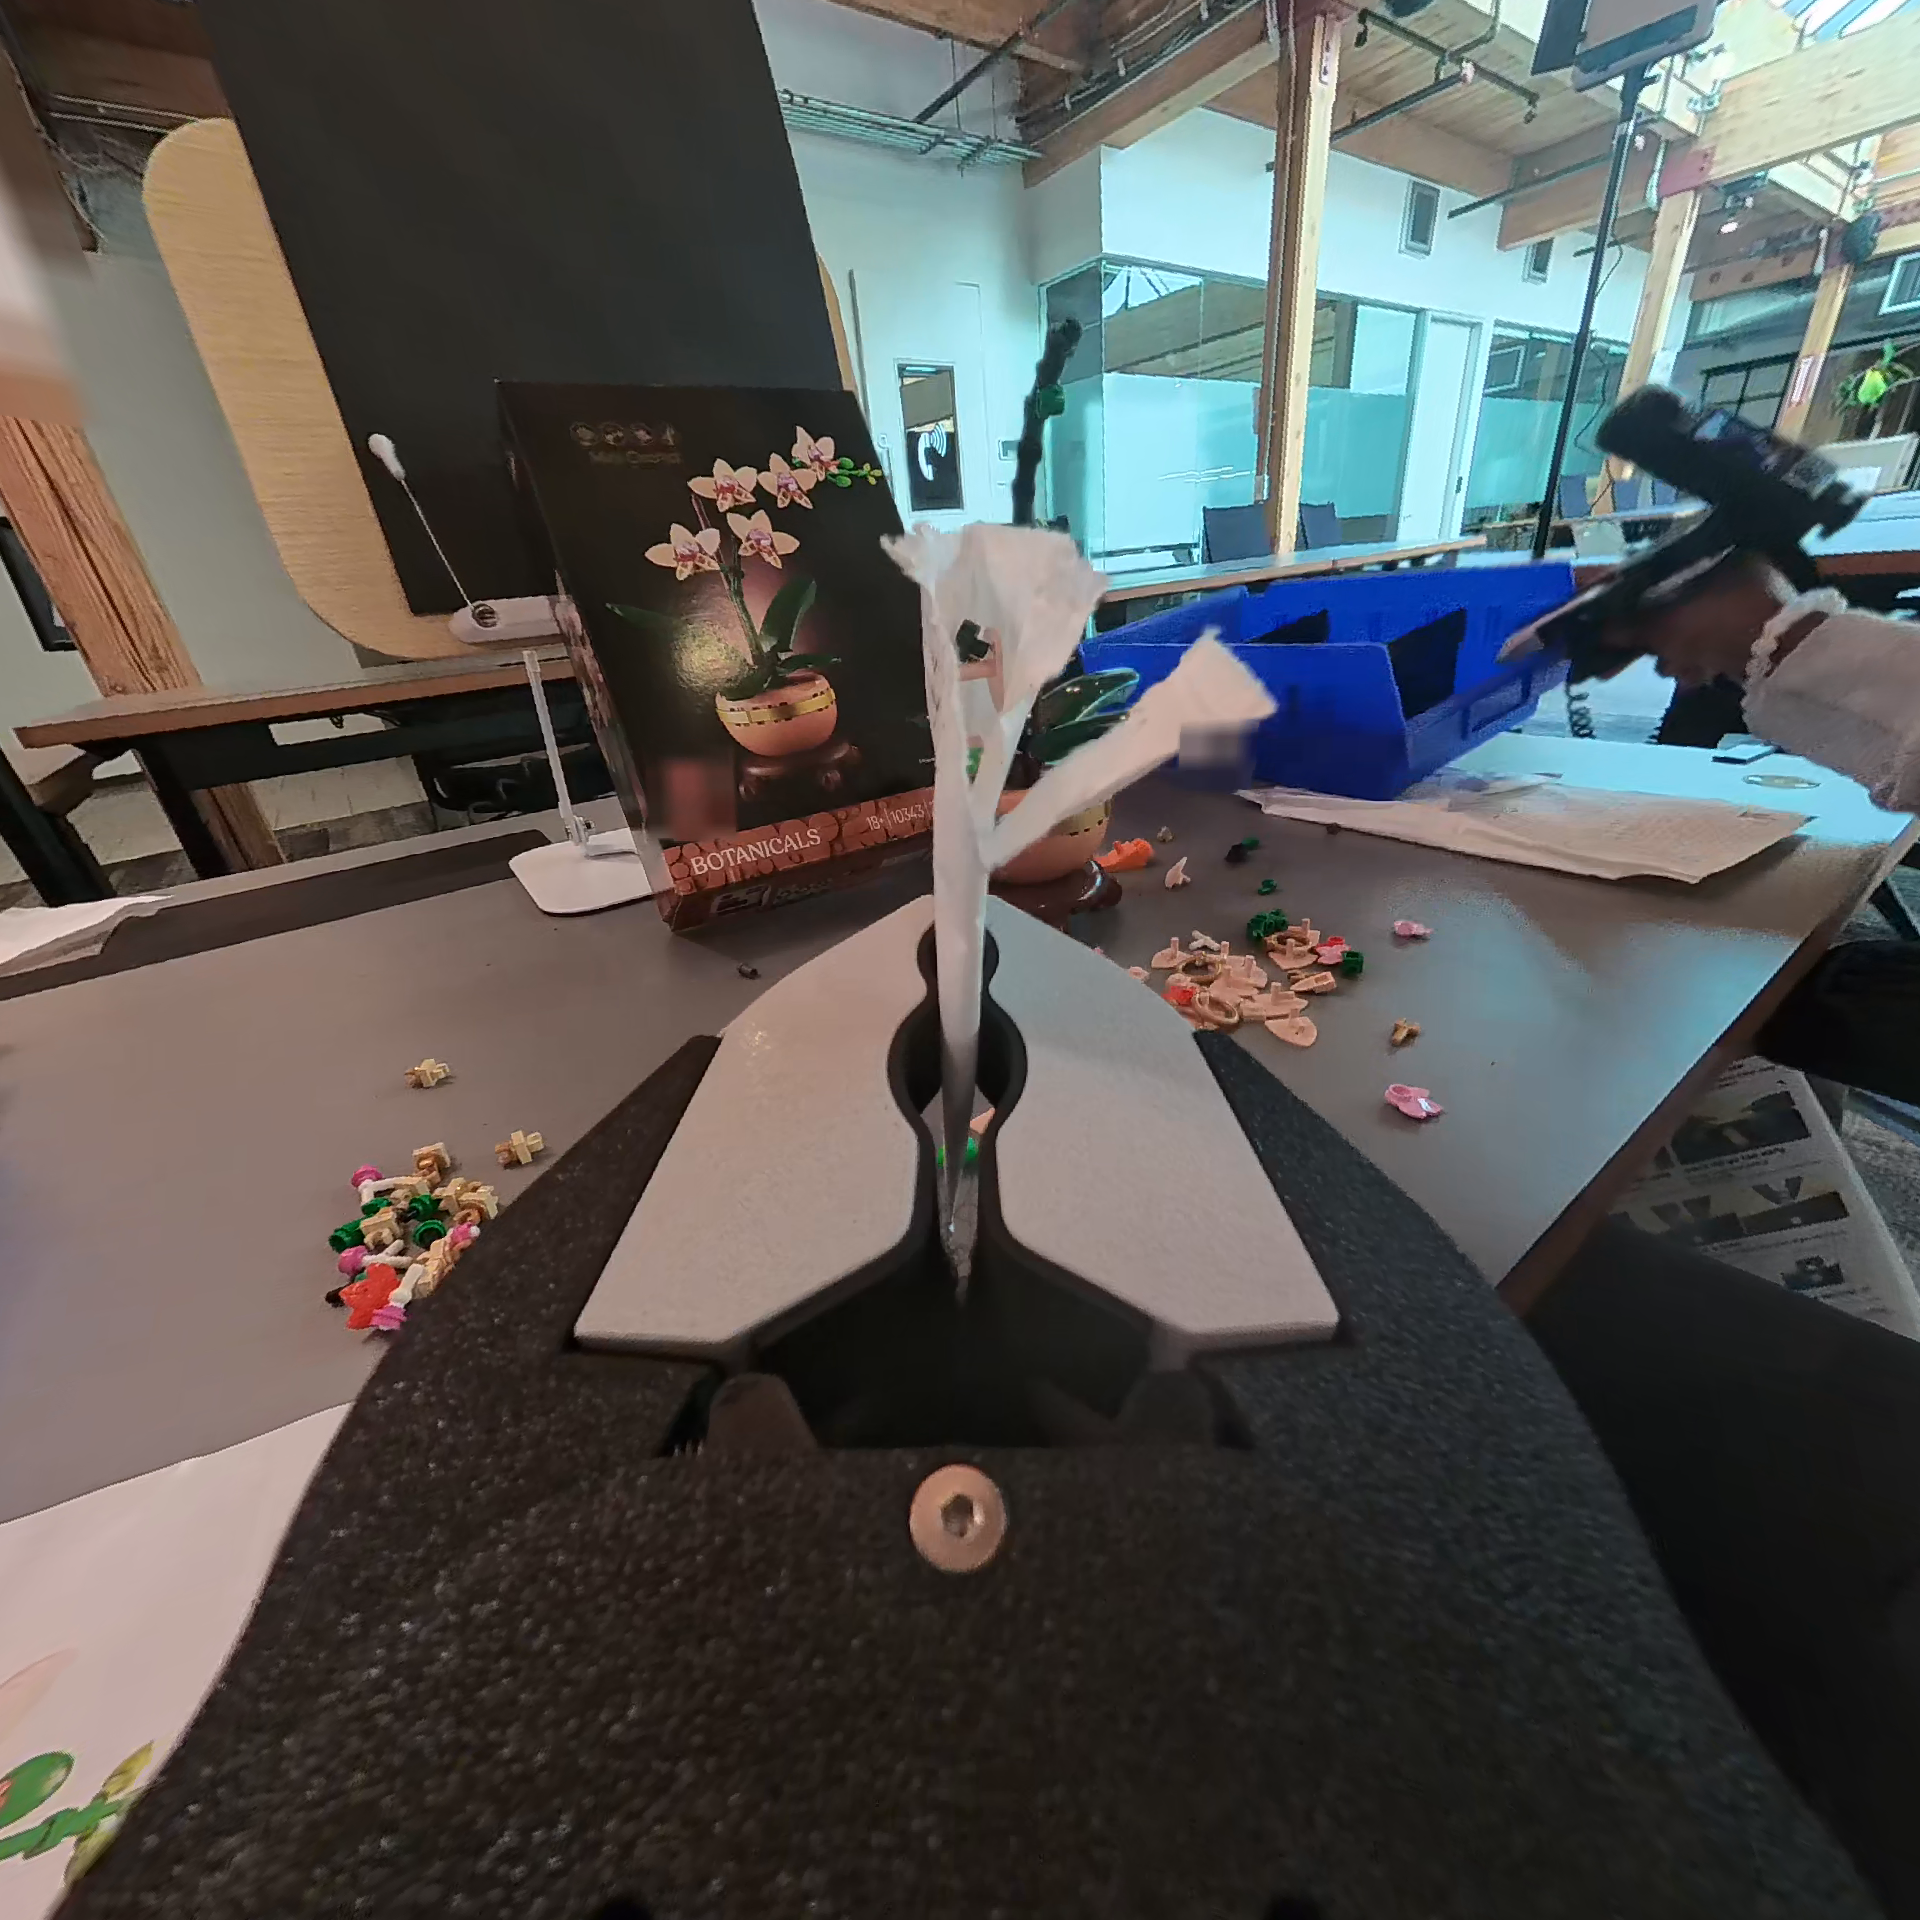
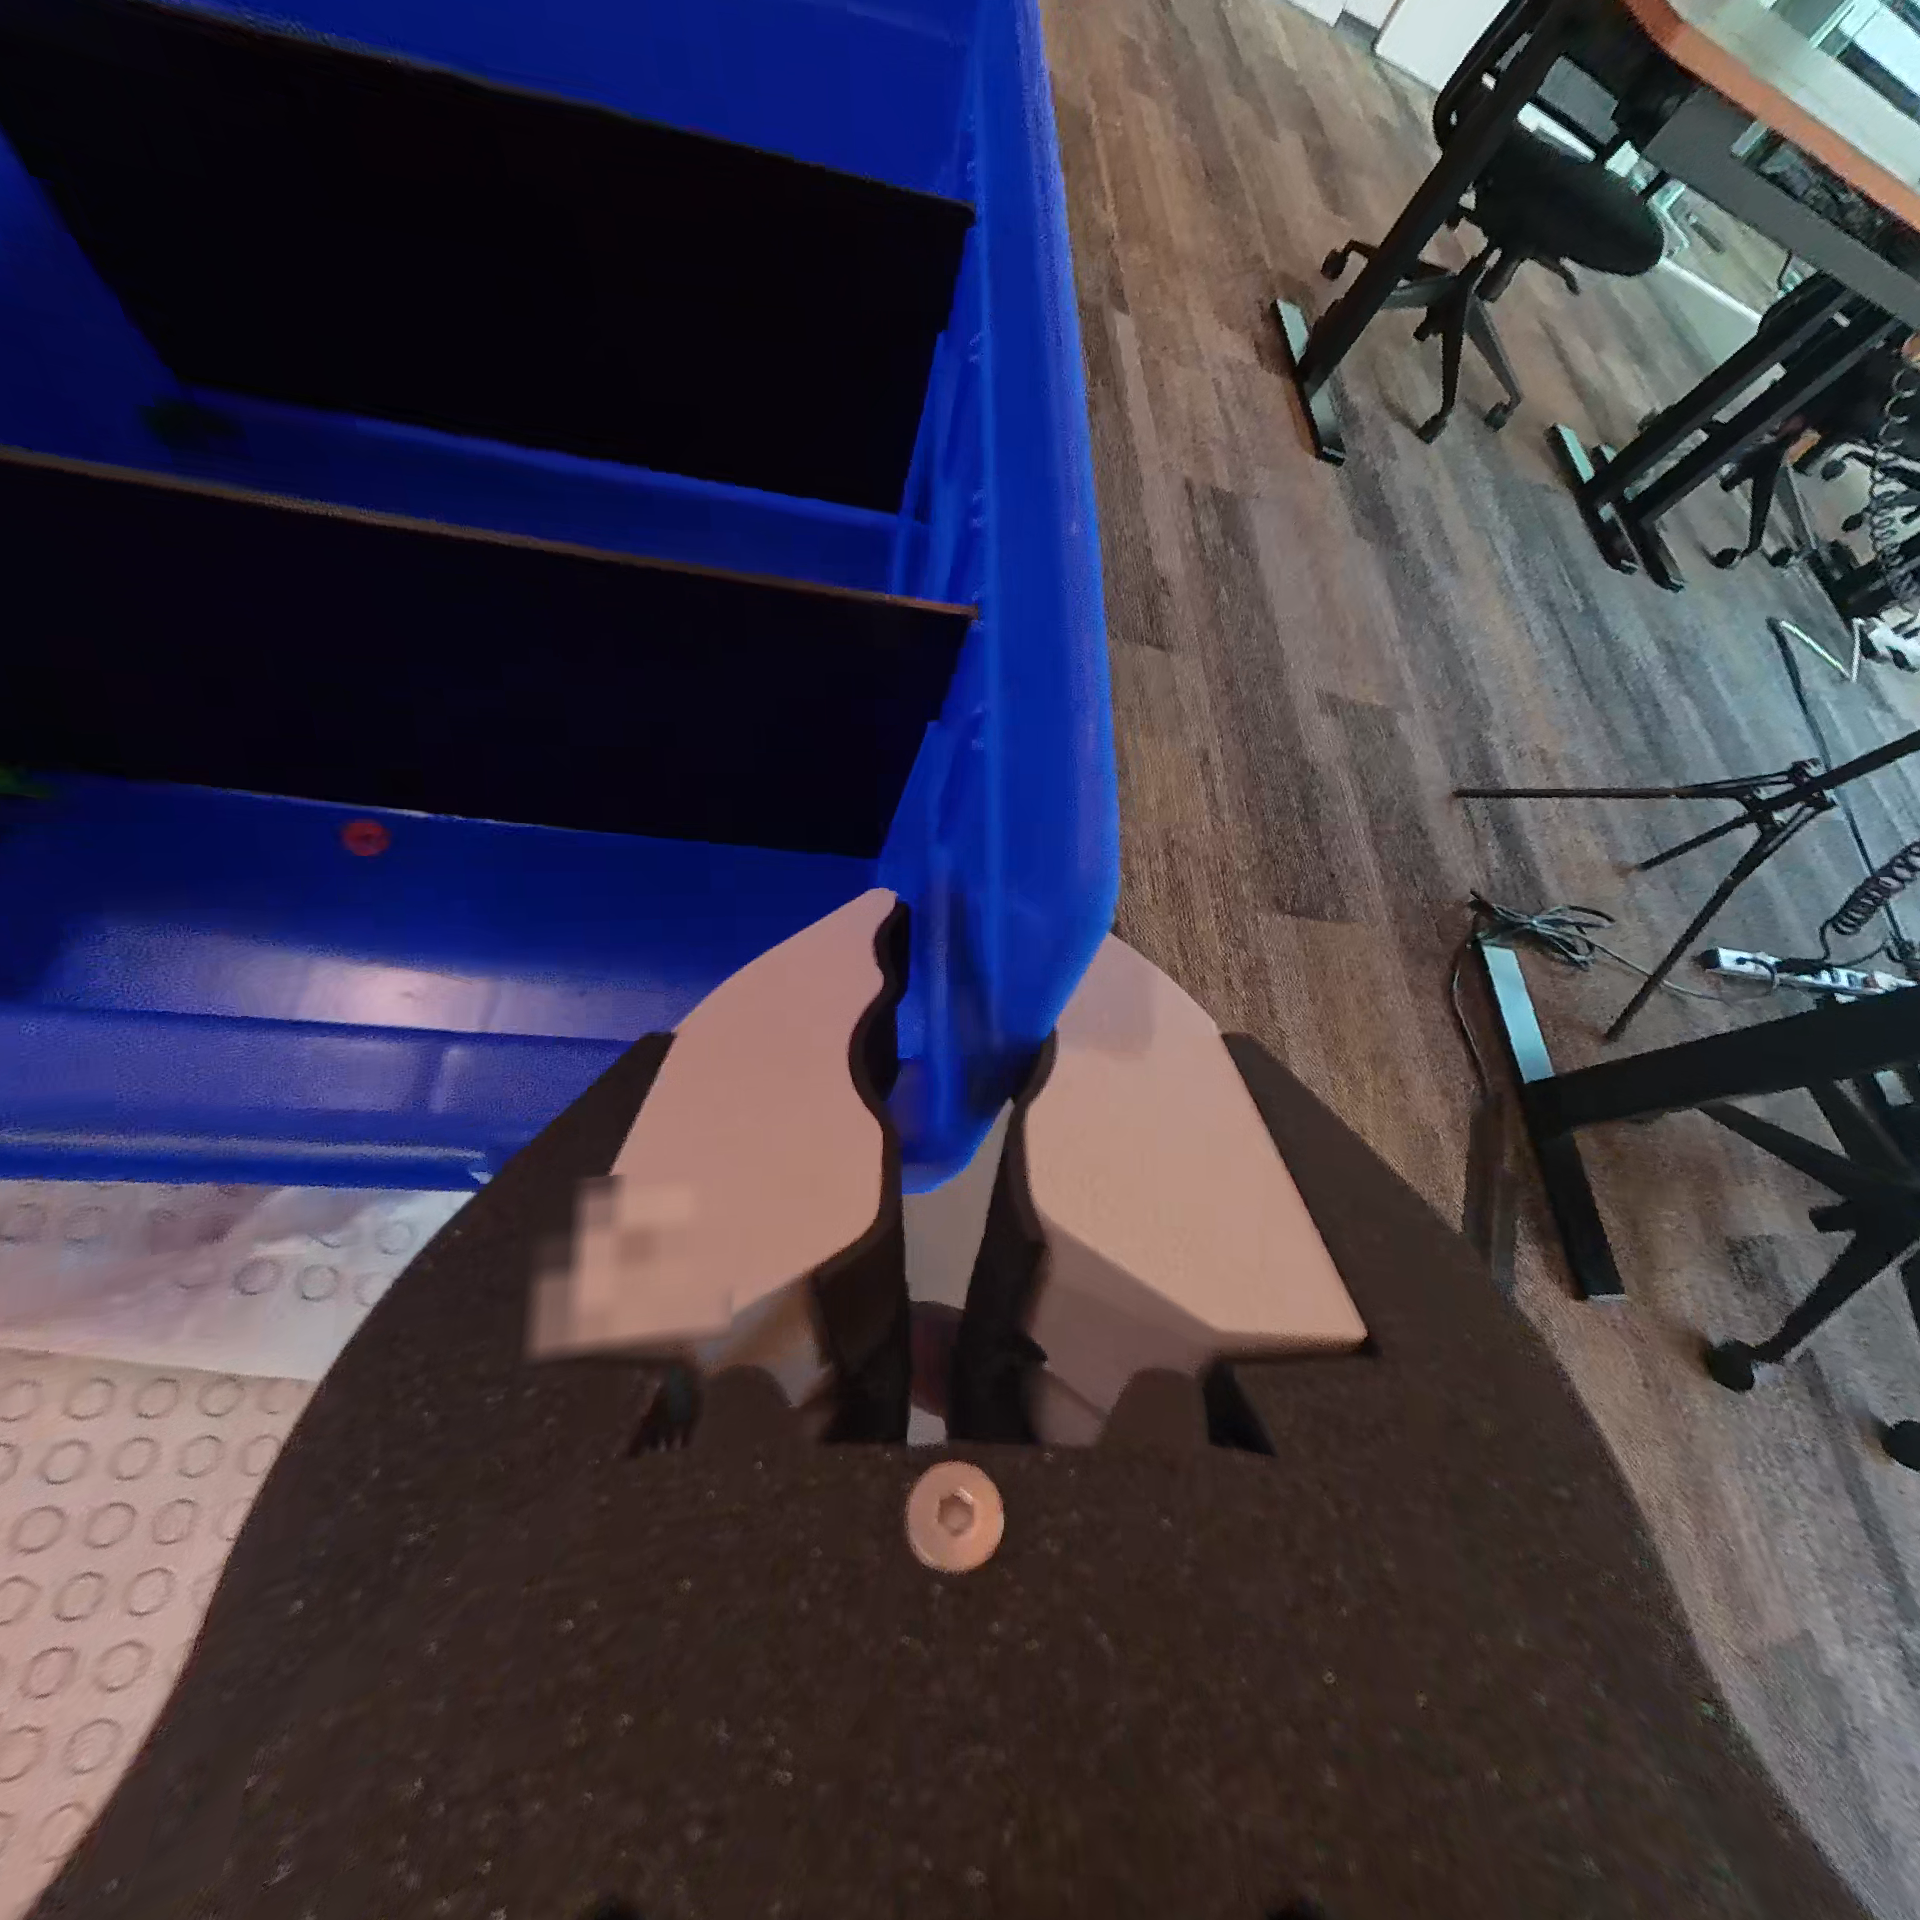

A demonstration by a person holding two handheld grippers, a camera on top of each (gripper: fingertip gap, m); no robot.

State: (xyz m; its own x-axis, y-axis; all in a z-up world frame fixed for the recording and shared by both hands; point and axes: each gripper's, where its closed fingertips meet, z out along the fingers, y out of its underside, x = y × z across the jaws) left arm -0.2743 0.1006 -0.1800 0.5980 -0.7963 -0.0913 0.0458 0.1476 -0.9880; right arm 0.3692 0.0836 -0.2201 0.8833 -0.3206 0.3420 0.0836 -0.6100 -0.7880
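My left gripper (image 1: 961,940) is shut on a torn white paper bag (image 1: 987,644) that stands up between its fingers above the grey table (image 1: 208,1039). My right gripper (image 2: 1003,925) is shut on the corner wall of a blue plastic bin (image 2: 1039,520), one finger inside and one outside. The bin has black dividers (image 2: 468,644) and a small red piece (image 2: 364,836) on its floor. In the left wrist view the right gripper (image 1: 1662,582), held by a hand, grips the same bin (image 1: 1330,675) at the table's far right.
A dark box with an orchid picture (image 1: 748,644) stands behind the bag, beside a partly hidden orchid pot model (image 1: 1060,831). Piles of small brick pieces lie left (image 1: 416,1226) and right (image 1: 1247,977). Paper sheets (image 1: 1538,821) lie under the bin. Desks and chairs (image 2: 1507,229) stand beyond the edge. The gap from one gripper's tips to the other's is roughly 65 cm.
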